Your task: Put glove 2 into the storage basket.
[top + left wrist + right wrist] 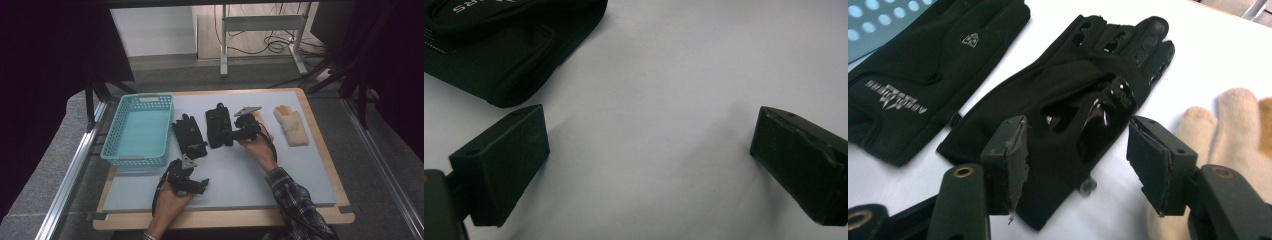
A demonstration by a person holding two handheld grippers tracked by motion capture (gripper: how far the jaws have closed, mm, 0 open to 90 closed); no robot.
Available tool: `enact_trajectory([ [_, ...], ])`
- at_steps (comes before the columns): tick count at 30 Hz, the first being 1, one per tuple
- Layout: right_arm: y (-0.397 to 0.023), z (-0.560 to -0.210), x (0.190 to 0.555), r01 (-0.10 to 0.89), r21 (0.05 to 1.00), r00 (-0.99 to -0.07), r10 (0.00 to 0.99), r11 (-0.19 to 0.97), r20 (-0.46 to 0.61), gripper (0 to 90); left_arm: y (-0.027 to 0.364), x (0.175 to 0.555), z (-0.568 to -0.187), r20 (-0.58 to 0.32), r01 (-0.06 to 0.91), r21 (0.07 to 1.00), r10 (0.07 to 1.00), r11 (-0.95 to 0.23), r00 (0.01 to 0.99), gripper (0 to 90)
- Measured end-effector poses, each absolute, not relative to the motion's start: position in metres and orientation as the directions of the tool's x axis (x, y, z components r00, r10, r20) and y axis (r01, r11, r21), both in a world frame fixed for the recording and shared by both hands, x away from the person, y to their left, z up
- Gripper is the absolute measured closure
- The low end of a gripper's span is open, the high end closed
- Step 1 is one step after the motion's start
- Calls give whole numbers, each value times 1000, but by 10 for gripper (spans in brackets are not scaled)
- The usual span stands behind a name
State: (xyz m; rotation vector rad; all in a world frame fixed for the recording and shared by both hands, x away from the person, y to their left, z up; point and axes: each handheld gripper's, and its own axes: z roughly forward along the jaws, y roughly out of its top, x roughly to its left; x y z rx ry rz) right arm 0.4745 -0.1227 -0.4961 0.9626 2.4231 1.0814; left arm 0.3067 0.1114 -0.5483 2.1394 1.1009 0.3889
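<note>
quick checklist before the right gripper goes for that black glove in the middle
1. Right gripper jaws apart with room for the glove: ok, they stand open on either side of it.
2. Middle black glove lying flat and free: ok, apart from the other black glove beside it.
3. Pads pressing on the fabric: not ok, no grip yet.
4. Cream glove out of the way: cannot tell, it lies close to one jaw.
5. Blue basket with room inside: ok, nothing in it.
6. Left gripper clear of the work: ok, open over bare table, nothing between its jaws.
</note>
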Motion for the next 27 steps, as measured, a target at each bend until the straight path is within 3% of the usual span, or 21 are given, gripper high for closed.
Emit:
enact_trajectory([
  [23, -73, -525, 520, 497, 678, -685, 725, 542, -78, 366, 111, 307, -548, -45, 594, 697, 802, -402, 596, 28],
  [25, -72, -525, 519, 504, 675, -676, 732, 539, -80, 395, 111, 307, -548, -45, 594, 696, 801, -403, 596, 28],
  [27, -71, -525, 517, 510, 673, -682, 728, 535, -62, 497, 111, 307, -548, -44, 594, 696, 802, -403, 596, 27],
])
